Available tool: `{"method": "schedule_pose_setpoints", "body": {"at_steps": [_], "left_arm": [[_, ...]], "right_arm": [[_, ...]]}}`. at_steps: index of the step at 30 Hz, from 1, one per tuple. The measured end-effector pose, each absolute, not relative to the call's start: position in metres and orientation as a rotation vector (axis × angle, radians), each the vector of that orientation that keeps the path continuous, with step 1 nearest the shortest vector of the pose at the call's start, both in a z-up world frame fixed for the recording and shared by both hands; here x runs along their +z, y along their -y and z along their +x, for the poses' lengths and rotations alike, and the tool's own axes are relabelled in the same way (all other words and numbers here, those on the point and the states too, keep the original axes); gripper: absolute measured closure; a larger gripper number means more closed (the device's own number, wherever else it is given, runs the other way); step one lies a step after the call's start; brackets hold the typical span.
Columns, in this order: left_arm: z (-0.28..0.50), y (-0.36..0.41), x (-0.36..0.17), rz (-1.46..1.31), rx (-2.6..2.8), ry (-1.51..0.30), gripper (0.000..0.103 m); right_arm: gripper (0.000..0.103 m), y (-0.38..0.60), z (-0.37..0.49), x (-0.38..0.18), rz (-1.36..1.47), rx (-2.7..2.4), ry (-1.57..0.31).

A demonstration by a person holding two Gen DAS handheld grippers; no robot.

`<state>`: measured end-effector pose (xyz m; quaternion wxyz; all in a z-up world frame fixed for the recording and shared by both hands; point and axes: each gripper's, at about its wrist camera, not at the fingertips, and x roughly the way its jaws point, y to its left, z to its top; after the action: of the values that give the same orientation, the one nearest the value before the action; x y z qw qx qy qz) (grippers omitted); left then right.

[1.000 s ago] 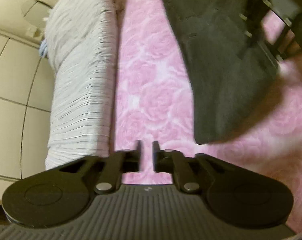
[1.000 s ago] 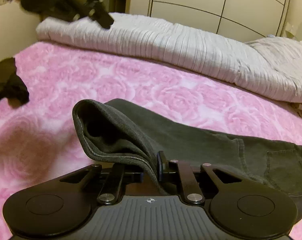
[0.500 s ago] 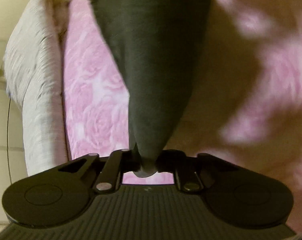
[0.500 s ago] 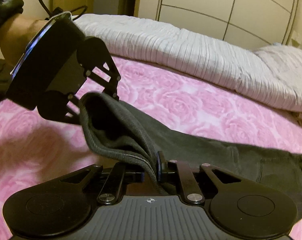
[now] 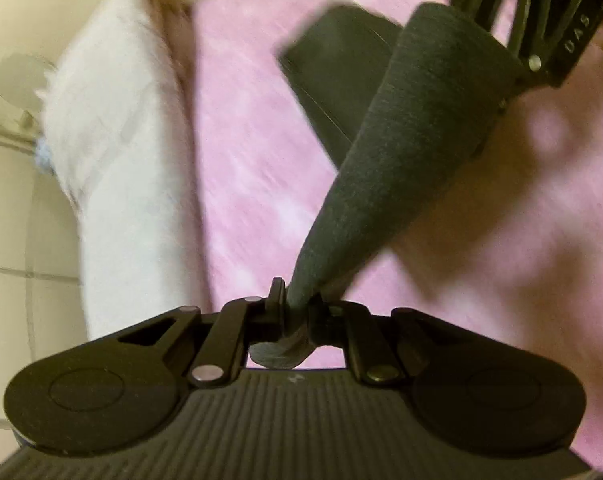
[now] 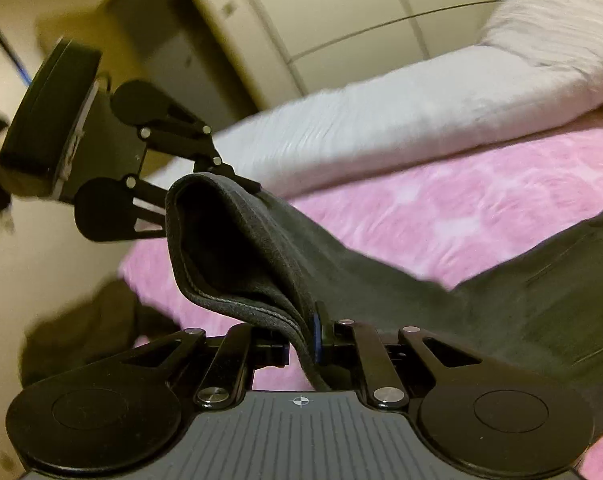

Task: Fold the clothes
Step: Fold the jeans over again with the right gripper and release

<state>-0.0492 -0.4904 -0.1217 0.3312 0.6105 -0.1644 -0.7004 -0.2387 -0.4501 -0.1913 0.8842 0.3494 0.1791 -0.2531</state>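
Dark grey trousers (image 5: 405, 132) hang between both grippers above a pink rose-patterned bed cover (image 5: 241, 152). My left gripper (image 5: 295, 304) is shut on one corner of the leg hem. My right gripper (image 6: 303, 338) is shut on the other corner of the same hem; the open hem (image 6: 221, 248) gapes between them. The rest of the trousers (image 6: 541, 280) trails down to the bed at the right. The right gripper shows at the top right of the left wrist view (image 5: 541, 28), and the left gripper at the left of the right wrist view (image 6: 237, 178).
A rolled white ribbed duvet (image 6: 401, 120) lies along the far side of the bed, before cream wardrobe doors (image 6: 341, 12). A dark garment (image 6: 85, 332) lies at the bed's left edge. The duvet also shows in the left wrist view (image 5: 117, 168).
My left gripper closed on the hem corner beside the right gripper. Both grippers have since lifted the hem off the bed, and both views have tilted and blurred.
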Motion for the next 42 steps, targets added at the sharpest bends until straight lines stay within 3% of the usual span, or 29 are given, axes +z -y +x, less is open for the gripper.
{"method": "schedule_pose_setpoints", "body": {"at_steps": [2, 4, 5, 10, 11, 12, 14, 21, 27, 35, 39, 42], "left_arm": [[-0.085, 0.523, -0.116, 1.506, -1.824, 0.454, 0.086], [-0.117, 0.548, -0.114, 1.406, -1.811, 0.487, 0.062], [-0.131, 0.557, -0.113, 1.345, -1.813, 0.497, 0.06], [-0.173, 0.582, -0.146, 1.297, -1.841, 0.301, 0.06], [-0.179, 0.581, -0.156, 1.315, -1.846, 0.256, 0.061], [-0.185, 0.586, -0.168, 1.333, -1.842, 0.223, 0.061], [-0.191, 0.583, -0.187, 1.36, -1.842, 0.152, 0.061], [-0.205, 0.588, -0.233, 1.404, -1.844, -0.019, 0.061], [-0.203, 0.614, -0.275, 1.417, -1.813, -0.156, 0.061], [-0.194, 0.632, -0.331, 1.42, -1.81, -0.245, 0.059], [-0.19, 0.628, -0.326, 1.412, -1.816, -0.245, 0.059], [-0.179, 0.623, -0.317, 1.426, -1.811, -0.253, 0.06]], "right_arm": [[0.094, 0.485, -0.277, -0.19, 0.801, -0.562, -0.293], [0.094, 0.52, -0.316, -0.198, 0.847, -0.617, -0.245], [0.094, 0.537, -0.335, -0.203, 0.869, -0.646, -0.221], [0.093, 0.6, -0.435, -0.295, 1.145, -0.795, -0.132], [0.092, 0.61, -0.449, -0.314, 1.201, -0.842, -0.154], [0.082, 0.619, -0.462, -0.332, 1.255, -0.889, -0.182], [0.081, 0.629, -0.479, -0.357, 1.361, -0.885, -0.175], [0.081, 0.619, -0.491, -0.367, 1.463, -0.882, -0.052], [0.081, 0.612, -0.501, -0.349, 1.379, -0.924, -0.093], [0.078, 0.605, -0.489, -0.287, 0.945, -1.054, -0.258], [0.078, 0.633, -0.469, -0.314, 0.899, -1.016, -0.37], [0.08, 0.654, -0.481, -0.346, 1.04, -1.046, -0.379]]}}
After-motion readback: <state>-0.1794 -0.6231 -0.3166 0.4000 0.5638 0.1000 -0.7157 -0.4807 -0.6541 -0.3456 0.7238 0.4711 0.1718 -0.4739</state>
